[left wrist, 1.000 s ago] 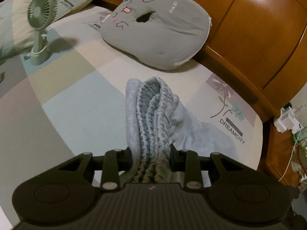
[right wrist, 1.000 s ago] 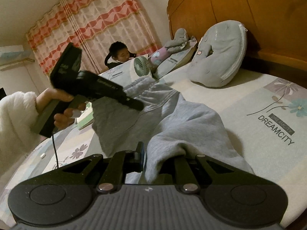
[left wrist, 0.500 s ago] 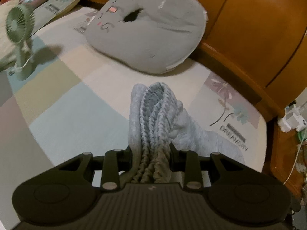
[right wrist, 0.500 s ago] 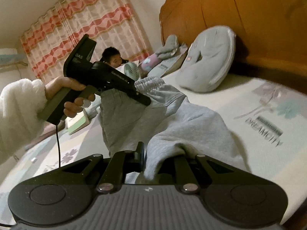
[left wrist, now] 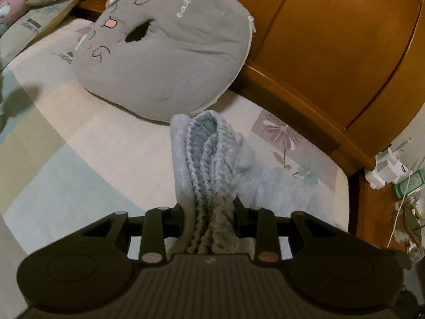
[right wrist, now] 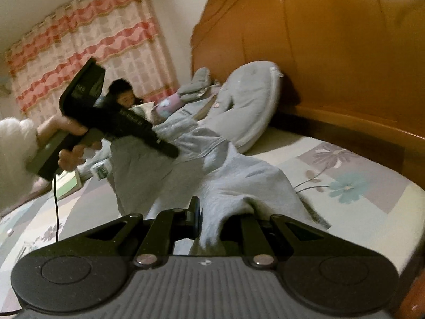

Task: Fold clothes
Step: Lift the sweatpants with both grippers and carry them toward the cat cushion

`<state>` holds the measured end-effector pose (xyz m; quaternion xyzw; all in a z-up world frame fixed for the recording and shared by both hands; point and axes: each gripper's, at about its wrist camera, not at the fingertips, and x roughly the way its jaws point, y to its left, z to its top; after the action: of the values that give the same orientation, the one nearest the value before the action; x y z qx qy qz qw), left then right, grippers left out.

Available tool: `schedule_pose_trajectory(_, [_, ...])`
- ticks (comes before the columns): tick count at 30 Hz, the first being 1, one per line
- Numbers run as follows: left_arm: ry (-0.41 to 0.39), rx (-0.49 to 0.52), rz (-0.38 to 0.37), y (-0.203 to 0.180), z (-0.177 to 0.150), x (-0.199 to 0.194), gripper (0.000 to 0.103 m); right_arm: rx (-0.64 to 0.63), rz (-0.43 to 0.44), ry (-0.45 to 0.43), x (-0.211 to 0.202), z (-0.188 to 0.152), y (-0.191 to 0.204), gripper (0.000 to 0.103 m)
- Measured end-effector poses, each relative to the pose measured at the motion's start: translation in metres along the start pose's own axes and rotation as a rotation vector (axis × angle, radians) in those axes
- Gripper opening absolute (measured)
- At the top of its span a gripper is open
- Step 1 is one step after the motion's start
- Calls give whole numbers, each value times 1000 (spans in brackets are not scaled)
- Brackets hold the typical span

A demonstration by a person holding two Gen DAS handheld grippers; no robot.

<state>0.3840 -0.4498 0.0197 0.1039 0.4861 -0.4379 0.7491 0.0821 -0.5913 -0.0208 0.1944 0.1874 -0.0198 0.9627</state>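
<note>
Grey sweatpants [right wrist: 239, 175] are lifted off the bed and stretched between both grippers. My left gripper [left wrist: 208, 210] is shut on the bunched elastic waistband [left wrist: 209, 159], which sticks up between its fingers. In the right wrist view the left gripper [right wrist: 170, 150] shows from the side, held by a hand in a white fleece sleeve [right wrist: 16, 156]. My right gripper [right wrist: 220, 212] is shut on a fold of the pants' leg end, with cloth draping over its right finger.
A grey cat-face cushion [left wrist: 164, 53] leans by the wooden headboard [left wrist: 332, 40]. More pillows [left wrist: 34, 8] lie at the far left. A nightstand with chargers and clutter [left wrist: 393, 175] stands beyond the bed's edge. Another person [right wrist: 122, 95] sits by the curtain [right wrist: 87, 40].
Both grippers have carried the pants toward the headboard: the cat cushion and the headboard have grown nearer, and the small fan has left the left wrist view. Both grips held.
</note>
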Motion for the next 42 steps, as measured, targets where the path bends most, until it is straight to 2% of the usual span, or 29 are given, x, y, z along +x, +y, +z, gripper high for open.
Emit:
schedule_pose_trajectory(5, [16,16,-8,0,10,13,31,-3,-20,8,4,-7,-2,13])
schedule_pose_trajectory(10, [54,48,13,0,24,27,31,-1,-21,8,6,-8,1,13])
schedule_pose_trajectory(14, [52,71,25,0,36,27,32,-6,-15,12,10,-10,3,13])
schedule_pose_trajectory(18, [53,55,60,4,41,26,39,7,-9,18,13,-16,1,13])
schedule_pose_trajectory(22, [-1,2,118,15,43,20,37,11,-4,24,11,-17,0,13])
schedule_pose_trajectory(25, [-37,-46,123,24,46,11,39,13,-1,34,10,-20,-1,13])
schedule_pose_trajectory(26, [-38,-48,125,24,45,8,40,19,4,37,10,-20,-3,13])
schedule_pose_trajectory(29, [-31,-33,118,21,35,2,52,42,14,51,9,-23,-6,16])
schedule_pose_trajectory(32, [-12,-39,91,21,12,1,56,103,58,77,7,-27,-12,23])
schedule_pose_trajectory(33, [-5,-44,84,22,3,1,57,125,71,86,5,-29,-15,30])
schedule_pose_trajectory(34, [2,-59,78,24,-6,2,57,154,83,96,2,-31,-19,43])
schedule_pose_trajectory(36, [13,-132,61,34,-28,3,59,220,108,116,-3,-36,-27,60])
schedule_pose_trajectory(40, [22,-312,9,56,-73,5,61,368,134,160,-12,-46,-49,68])
schedule_pose_trajectory(42, [17,-398,-50,67,-90,7,64,445,143,176,-13,-50,-60,73])
